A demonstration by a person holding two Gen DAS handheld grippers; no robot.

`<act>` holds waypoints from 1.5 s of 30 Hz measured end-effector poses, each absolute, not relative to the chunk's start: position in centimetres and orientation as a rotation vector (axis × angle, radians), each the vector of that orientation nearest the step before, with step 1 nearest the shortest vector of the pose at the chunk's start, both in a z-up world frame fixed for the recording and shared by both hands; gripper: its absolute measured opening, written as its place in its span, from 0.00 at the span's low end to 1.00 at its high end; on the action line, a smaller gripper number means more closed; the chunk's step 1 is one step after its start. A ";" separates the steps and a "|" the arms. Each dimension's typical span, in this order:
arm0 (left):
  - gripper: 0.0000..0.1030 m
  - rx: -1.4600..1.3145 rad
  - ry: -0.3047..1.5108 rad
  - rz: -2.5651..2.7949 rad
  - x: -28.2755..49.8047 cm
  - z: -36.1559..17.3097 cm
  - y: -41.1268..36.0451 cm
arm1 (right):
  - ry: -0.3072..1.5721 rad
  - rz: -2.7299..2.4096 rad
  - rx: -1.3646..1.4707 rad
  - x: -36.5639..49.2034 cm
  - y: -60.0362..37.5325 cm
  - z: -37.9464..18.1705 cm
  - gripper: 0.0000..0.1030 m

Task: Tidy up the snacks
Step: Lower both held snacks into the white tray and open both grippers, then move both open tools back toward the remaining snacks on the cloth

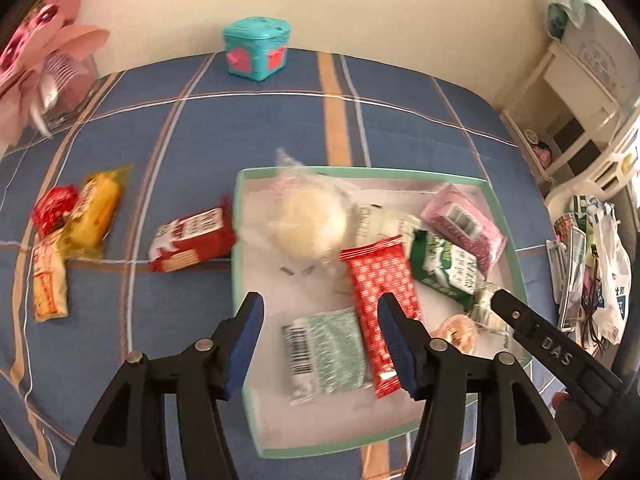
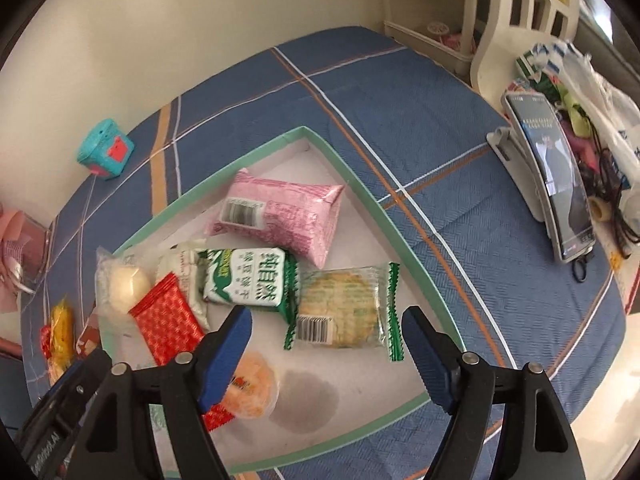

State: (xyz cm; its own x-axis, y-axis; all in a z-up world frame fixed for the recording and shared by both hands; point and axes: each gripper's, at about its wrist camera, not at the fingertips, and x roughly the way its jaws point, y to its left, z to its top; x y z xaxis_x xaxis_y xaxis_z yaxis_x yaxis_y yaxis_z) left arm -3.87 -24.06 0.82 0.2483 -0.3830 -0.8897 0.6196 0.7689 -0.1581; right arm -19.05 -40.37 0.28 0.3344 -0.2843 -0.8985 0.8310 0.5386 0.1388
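A green-rimmed white box (image 1: 239,240) (image 2: 360,184) lies on the blue plaid cloth and holds several snacks. My left gripper (image 1: 320,304) hangs open above a green-white packet (image 1: 326,352), with a red packet (image 1: 380,280) beside its right finger; nothing is gripped. My right gripper (image 2: 327,314) is open over a clear cracker packet (image 2: 340,308) with green ends, its pads apart from it. Behind lie a green packet (image 2: 248,280), a pink packet (image 2: 280,212) and a wrapped bun (image 1: 312,220). Left of the box, on the cloth, lie a red biscuit packet (image 1: 192,240) and a yellow packet (image 1: 94,212).
A teal cube (image 1: 258,48) stands at the far edge by the wall. Pink flowers in a clear case (image 1: 52,72) sit far left. A phone on a stand (image 2: 560,184) rests at the right edge, with bags (image 1: 592,272) and a white shelf (image 1: 580,92) beyond.
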 end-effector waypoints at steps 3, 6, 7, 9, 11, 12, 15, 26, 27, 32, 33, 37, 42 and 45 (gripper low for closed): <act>0.77 0.222 1.129 -0.666 -3.5 0.8 -22.8 | 0.968 -0.783 0.666 -18.9 -39.3 0.5 0.78; 0.79 0.223 1.121 -0.628 -3.1 0.8 -21.7 | 0.984 -0.760 0.647 -18.2 -37.8 0.5 0.78; 0.82 0.224 1.117 -0.616 -3.0 0.7 -21.3 | 0.987 -0.756 0.642 -18.1 -37.4 0.5 0.78; 0.82 0.223 1.109 -0.597 -2.9 0.7 -20.5 | 0.988 -0.743 0.637 -17.9 -36.5 0.6 0.78; 0.83 0.219 1.101 -0.584 -2.7 0.7 -19.8 | 0.986 -0.732 0.634 -17.8 -35.7 0.8 0.80; 0.83 0.218 1.093 -0.582 -2.7 0.8 -19.5 | 0.985 -0.725 0.629 -17.7 -35.4 0.9 0.85; 0.83 0.223 1.057 -0.570 -2.7 1.2 -18.5 | 0.976 -0.712 0.600 -17.4 -34.2 1.2 1.00; 0.83 0.160 1.011 -0.556 -1.9 2.0 -15.4 | 0.932 -0.680 0.586 -17.1 -32.1 2.0 1.00; 0.83 0.162 1.006 -0.555 -1.8 2.1 -15.3 | 0.926 -0.676 0.595 -17.1 -31.9 2.1 1.00; 0.83 0.149 1.001 -0.539 -1.2 2.4 -14.4 | 0.926 -0.665 0.598 -16.7 -31.4 1.8 1.00; 0.83 0.148 1.001 -0.531 -1.0 2.4 -14.2 | 0.923 -0.655 0.602 -16.5 -31.2 1.8 1.00; 0.83 0.164 0.994 -0.490 -0.1 2.3 -13.5 | 0.914 -0.641 0.615 -15.8 -30.8 1.8 1.00; 0.83 0.165 0.985 -0.430 1.5 2.0 -11.9 | 0.894 -0.597 0.630 -14.5 -29.7 1.7 1.00; 0.83 0.137 0.982 -0.378 2.9 1.9 -10.3 | 0.869 -0.575 0.612 -13.6 -28.8 2.0 1.00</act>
